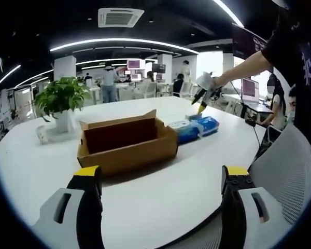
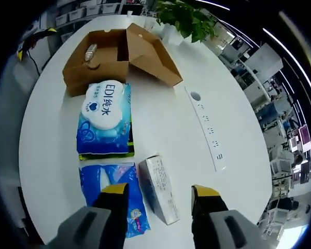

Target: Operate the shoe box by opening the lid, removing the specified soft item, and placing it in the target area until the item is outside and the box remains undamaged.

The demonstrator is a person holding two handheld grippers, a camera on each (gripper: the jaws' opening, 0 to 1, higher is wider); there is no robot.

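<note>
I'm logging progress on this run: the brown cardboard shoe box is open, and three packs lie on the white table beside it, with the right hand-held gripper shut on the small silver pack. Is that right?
One detail is wrong: the right hand-held gripper is open, holding nothing, as the right gripper view shows. The small silver pack lies on the white table between its jaws. The brown cardboard shoe box is indeed open, with three packs beside it.

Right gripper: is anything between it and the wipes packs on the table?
Nothing visible. The right gripper hovers open above the lower blue pack and a small box; the wipes pack lies beyond, before the open shoe box.
</note>
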